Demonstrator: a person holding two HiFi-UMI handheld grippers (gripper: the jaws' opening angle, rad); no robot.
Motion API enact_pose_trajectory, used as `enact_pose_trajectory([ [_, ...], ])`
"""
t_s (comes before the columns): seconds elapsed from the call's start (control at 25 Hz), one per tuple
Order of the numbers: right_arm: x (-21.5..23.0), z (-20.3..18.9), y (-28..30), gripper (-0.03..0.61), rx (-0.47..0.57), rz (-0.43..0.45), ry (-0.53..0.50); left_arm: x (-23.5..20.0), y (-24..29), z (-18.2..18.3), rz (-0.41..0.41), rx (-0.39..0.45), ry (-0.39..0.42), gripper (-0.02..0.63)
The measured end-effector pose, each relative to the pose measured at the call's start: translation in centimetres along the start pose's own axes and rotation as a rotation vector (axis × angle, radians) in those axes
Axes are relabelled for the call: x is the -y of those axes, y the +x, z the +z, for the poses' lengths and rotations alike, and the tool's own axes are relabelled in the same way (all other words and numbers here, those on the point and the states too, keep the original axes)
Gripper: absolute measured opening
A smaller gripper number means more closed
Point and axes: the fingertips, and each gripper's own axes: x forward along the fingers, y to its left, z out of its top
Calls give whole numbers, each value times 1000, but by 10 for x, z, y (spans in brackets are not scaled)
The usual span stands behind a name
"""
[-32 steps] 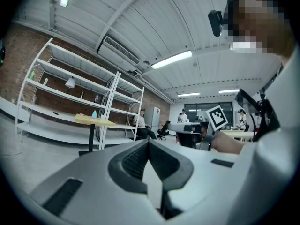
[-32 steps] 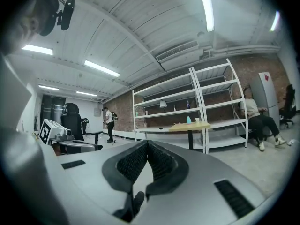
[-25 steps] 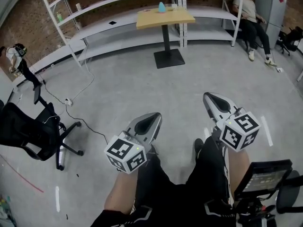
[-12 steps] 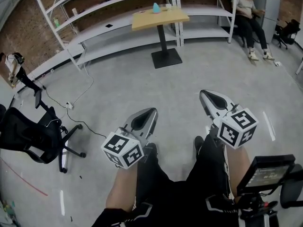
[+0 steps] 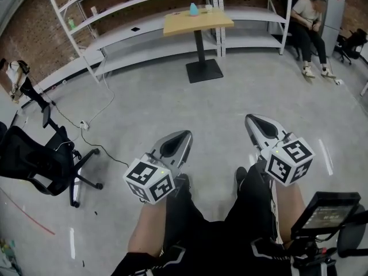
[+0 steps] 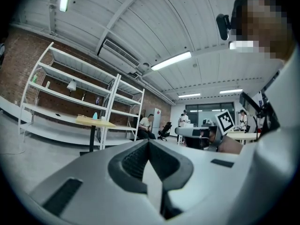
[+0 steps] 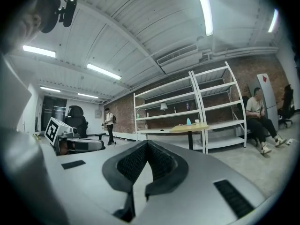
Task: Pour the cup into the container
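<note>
Cup (image 5: 209, 8) on distant counter (image 5: 214, 20), well apart from left gripper (image 5: 181, 138) and right gripper (image 5: 254, 121), both closed, empty; floor (image 5: 172, 96) between

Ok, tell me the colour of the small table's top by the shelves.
Light wood-yellow tabletop, on a black pedestal; clearest in the head view.
</note>
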Motion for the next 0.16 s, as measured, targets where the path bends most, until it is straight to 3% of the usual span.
enact_pose_trajectory([
  [0.16,-3,6,5,0,6,18,-6,6,6,-2,-22,-5,-9,-8],
])
